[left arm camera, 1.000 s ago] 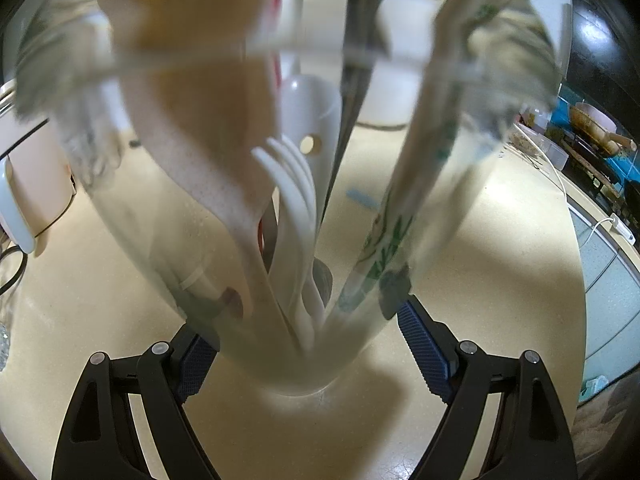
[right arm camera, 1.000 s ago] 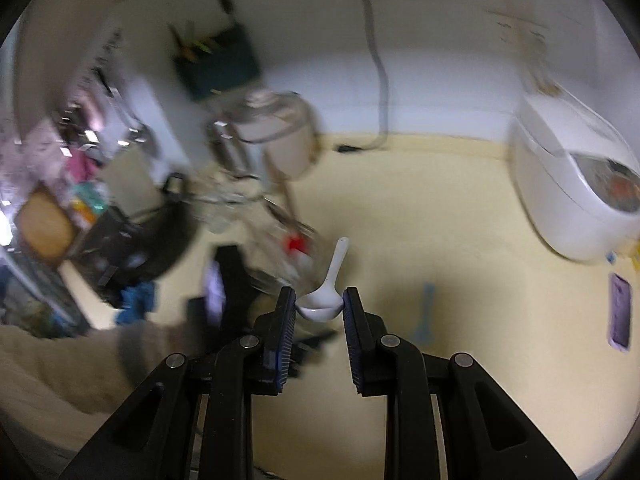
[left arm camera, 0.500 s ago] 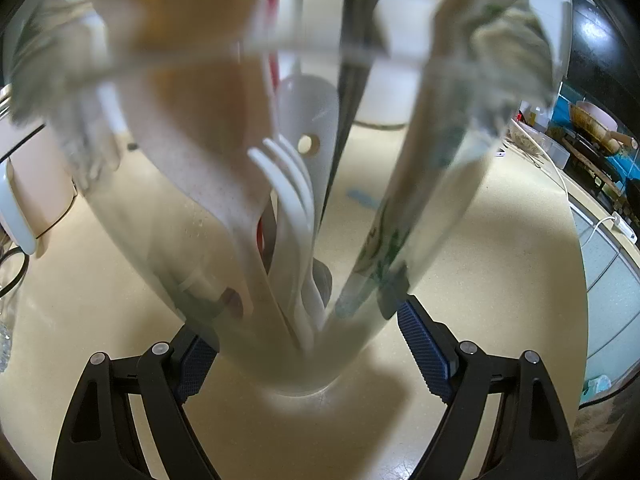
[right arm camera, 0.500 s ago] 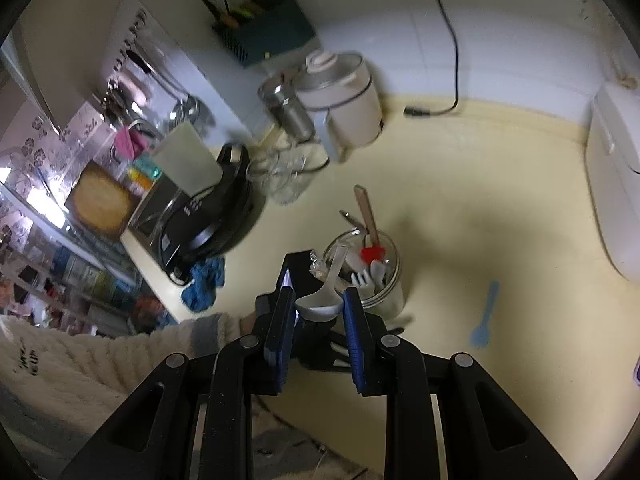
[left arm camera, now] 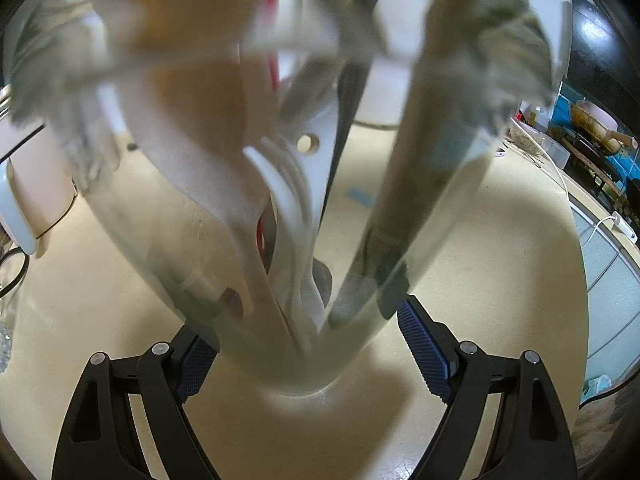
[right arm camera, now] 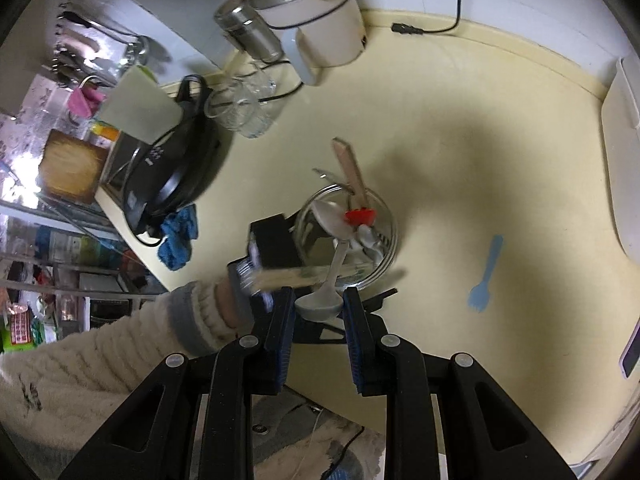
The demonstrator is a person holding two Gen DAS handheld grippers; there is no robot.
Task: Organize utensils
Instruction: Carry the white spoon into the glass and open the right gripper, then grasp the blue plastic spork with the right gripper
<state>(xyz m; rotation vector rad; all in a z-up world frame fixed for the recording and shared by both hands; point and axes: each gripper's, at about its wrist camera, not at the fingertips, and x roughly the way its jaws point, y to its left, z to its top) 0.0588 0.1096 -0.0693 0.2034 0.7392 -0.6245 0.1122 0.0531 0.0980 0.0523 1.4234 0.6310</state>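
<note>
A clear glass jar (left arm camera: 280,360) stands on the cream counter, and my left gripper (left arm camera: 302,320) is shut on its base with jaws set wide. Inside lean a wooden spatula (left arm camera: 188,92), a white fork (left arm camera: 288,200), a red-tipped tool and a paper-wrapped pair of chopsticks (left arm camera: 432,152). From above, the jar (right arm camera: 384,256) is straight ahead of my right gripper (right arm camera: 318,300), which is shut on the bowl of a white spoon (right arm camera: 320,305). The spoon's handle reaches over the jar's near rim. A blue fork (right arm camera: 486,276) lies on the counter to the jar's right.
A white rice cooker (right arm camera: 620,160) stands at the right, an electric pot (right arm camera: 320,20) and a steel cup (right arm camera: 252,36) at the back. A glass pitcher (right arm camera: 240,108), a black griddle (right arm camera: 172,176) and a blue cloth (right arm camera: 178,236) sit left, by the counter's edge. A sleeved arm (right arm camera: 120,356) comes in from the left.
My right gripper has tipped downward and moved in over the jar with the spoon; the jar has grown nearer and sits just ahead of the fingers. The left gripper and jar stay still.
</note>
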